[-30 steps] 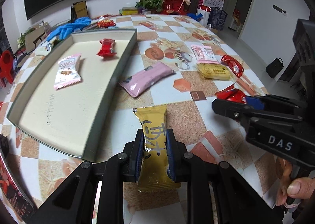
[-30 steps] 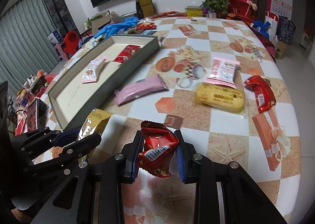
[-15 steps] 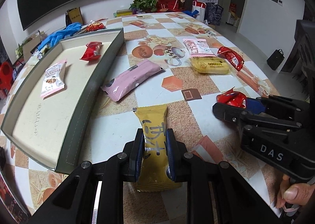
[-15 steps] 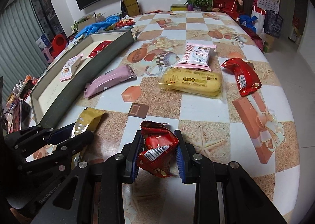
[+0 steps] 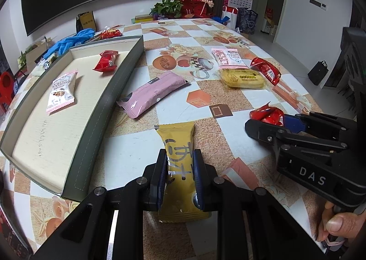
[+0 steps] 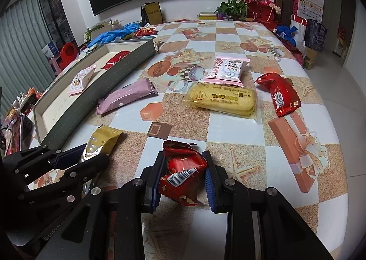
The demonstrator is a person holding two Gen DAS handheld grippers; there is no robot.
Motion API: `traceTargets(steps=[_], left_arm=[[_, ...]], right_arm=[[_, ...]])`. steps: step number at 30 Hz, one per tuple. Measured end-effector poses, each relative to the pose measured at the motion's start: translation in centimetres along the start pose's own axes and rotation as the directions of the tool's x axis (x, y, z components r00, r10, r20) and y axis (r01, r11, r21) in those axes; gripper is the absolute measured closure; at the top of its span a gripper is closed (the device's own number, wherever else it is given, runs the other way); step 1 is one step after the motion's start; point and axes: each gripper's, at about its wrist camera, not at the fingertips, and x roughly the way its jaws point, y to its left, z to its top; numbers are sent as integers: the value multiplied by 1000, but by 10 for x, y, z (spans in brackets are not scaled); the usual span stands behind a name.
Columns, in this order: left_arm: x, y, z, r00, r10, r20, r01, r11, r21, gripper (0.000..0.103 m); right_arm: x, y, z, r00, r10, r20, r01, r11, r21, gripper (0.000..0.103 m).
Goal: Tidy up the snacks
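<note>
My left gripper (image 5: 179, 161) is shut on a gold snack packet (image 5: 178, 145), held above the table near the tray's front corner; it also shows in the right wrist view (image 6: 100, 145). My right gripper (image 6: 184, 163) is shut on a crumpled red snack packet (image 6: 183, 163), also seen in the left wrist view (image 5: 267, 114). The long grey tray (image 5: 107, 99) lies to the left and holds a pink-white packet (image 5: 60, 91) and a red packet (image 5: 106, 63).
On the checked table lie a pink bar packet (image 5: 153, 93), a yellow cake packet (image 6: 222, 99), a pink-white crisp packet (image 6: 228, 69) and a red packet (image 6: 279, 93). Blue gloves (image 5: 68, 42), boxes and flowers (image 5: 183, 4) crowd the far edge.
Both grippers, each still holding its packet, have pulled back and away from the tray; the table items now sit farther off and the view looks more to the right.
</note>
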Motion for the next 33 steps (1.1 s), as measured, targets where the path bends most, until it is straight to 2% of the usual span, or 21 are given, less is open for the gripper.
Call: traceTargets(steps=[19,22,27,33], left_arm=[[-1,-2,0,1000,21,-2,-21,1000,8,79],[-8,0,3,1000,6,3,-6,1000,-10,79],[-34,4,17,998,5,62,-4,1000,-18,79],[-51,33,32,997,17,80,-10,995,-96,79]], right_arm=[[0,3,0,1000,-7,-2,7,1000,-6,71],[1,5,0,1000,-11,-10,11,1000,-19,71],[-9,7,8,1000,21,-2,-21,1000,-17,71],[-24,19,30,997,81,16,-80,996,-26,71]])
